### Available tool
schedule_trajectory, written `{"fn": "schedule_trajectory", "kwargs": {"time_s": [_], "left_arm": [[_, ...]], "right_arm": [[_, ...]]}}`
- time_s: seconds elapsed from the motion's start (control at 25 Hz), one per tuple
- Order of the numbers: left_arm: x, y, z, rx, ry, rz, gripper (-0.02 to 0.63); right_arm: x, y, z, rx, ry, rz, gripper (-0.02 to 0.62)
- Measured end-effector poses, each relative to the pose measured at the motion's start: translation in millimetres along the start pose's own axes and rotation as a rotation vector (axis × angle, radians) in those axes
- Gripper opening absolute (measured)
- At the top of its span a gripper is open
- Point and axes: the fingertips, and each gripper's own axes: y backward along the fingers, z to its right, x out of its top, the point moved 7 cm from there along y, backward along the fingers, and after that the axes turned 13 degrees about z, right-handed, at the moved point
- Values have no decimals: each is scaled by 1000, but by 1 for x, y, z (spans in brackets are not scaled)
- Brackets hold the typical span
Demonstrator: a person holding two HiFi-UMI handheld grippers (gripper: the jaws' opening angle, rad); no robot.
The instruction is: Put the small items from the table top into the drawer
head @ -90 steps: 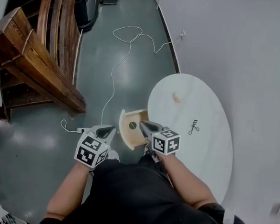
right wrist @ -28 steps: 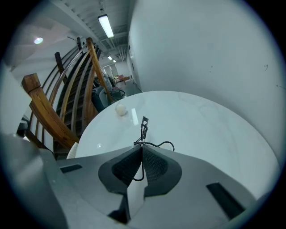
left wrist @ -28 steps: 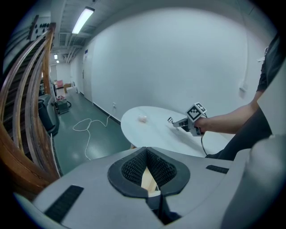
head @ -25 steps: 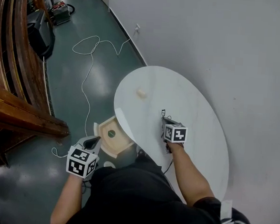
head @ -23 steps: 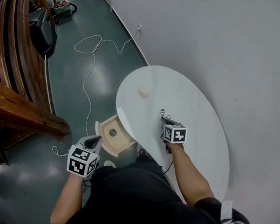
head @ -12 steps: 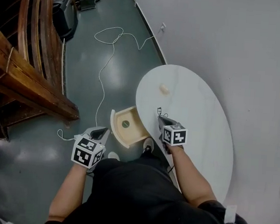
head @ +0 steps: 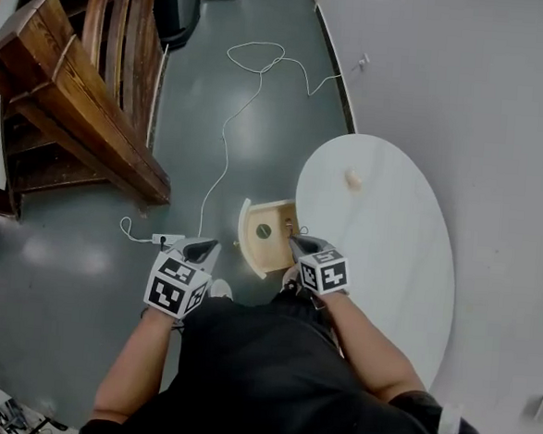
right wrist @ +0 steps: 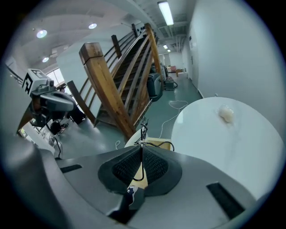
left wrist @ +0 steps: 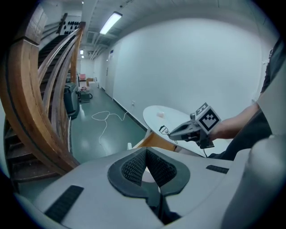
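Note:
My right gripper (head: pixel 293 242) is shut on a thin black eyelash curler (right wrist: pixel 143 129), which sticks out past the pads. It hangs over the open wooden drawer (head: pixel 254 247) at the left edge of the round white table (head: pixel 389 257). A small green round item (head: pixel 264 230) lies in the drawer. A small cream lump (head: pixel 352 179) sits on the table's far part. My left gripper (head: pixel 204 248) hovers over the floor just left of the drawer, shut with nothing in it. In the left gripper view the right gripper (left wrist: pixel 172 133) shows with the curler (left wrist: pixel 163 129) at its tip.
A heavy wooden staircase (head: pixel 75 105) rises at the left. A white cable (head: pixel 229 134) runs across the grey-green floor to a power strip (head: pixel 166 240) near the left gripper. A plain white wall stands behind the table.
The right gripper has carried the eyelash curler off the table top and leftward to above the drawer. The left gripper has drifted nearer the drawer.

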Motion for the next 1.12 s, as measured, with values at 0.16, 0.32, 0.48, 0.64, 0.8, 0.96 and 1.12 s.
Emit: {"fn": "schedule_trajectory", "kwargs": {"time_s": [0.16, 0.32, 0.48, 0.64, 0.8, 0.96, 1.12], "left_arm": [[-11, 4, -2, 18, 32, 3, 14], [-19, 7, -6, 39, 59, 9, 14], [-26, 8, -10, 72, 95, 10, 14], [-37, 13, -10, 93, 134, -4, 14], [-49, 20, -14, 132, 184, -26, 14], [-59, 28, -20, 186, 219, -41, 14], [-68, 35, -21, 225, 255, -57, 14]], "right_arm": [[-18, -20, -25, 76, 50, -83, 15], [-33, -40, -36, 128, 88, -169, 15], [-44, -64, -33, 129, 52, -229, 15], [-55, -93, -25, 112, -37, -293, 15], [-79, -123, -14, 90, -127, -421, 15], [-107, -147, -3, 79, -173, -526, 15], [-126, -168, 6, 95, -195, -591, 15]]}}
